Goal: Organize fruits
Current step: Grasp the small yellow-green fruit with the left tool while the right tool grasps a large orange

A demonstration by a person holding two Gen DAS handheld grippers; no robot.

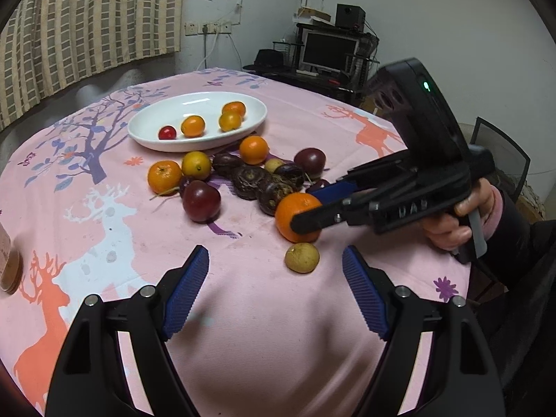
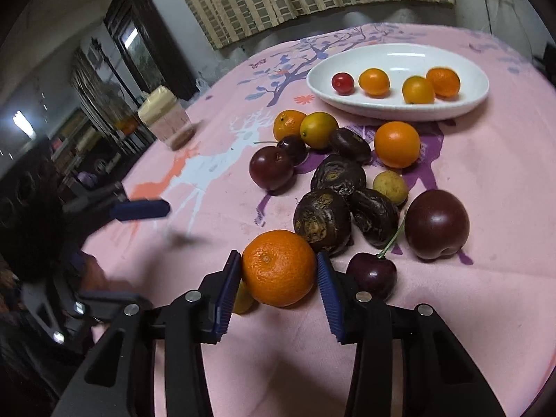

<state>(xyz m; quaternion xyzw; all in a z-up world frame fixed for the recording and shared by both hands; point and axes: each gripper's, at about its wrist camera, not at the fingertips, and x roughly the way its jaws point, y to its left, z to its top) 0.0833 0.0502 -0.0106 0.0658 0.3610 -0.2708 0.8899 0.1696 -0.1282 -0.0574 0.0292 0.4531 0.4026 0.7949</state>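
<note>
On the pink deer-print tablecloth [image 1: 264, 312] lies a loose pile of fruit: mandarins [image 1: 164, 177], dark plums [image 1: 201, 201], wrinkled dark bulbs [image 1: 249, 180], a cherry [image 2: 372, 274]. The white oval plate [image 1: 146, 139] [image 2: 399, 113] behind it holds three small orange fruits and one small red one. My right gripper [image 2: 278, 255] [image 1: 302, 208] is shut on the nearest mandarin [image 2: 278, 274] [image 1: 288, 215], a blue pad on each side. My left gripper [image 1: 275, 252] hangs open above the cloth, holding nothing. A small yellow-green fruit [image 1: 302, 258] lies just beyond it, nearer the right finger.
A jar [image 2: 166, 121] with a cream lid stands near the table's left edge. A hand [image 1: 451, 222] holds the right gripper's grip at the table's right edge. A black chair [image 1: 504, 160] and a desk with a monitor [image 1: 330, 48] stand beyond the table.
</note>
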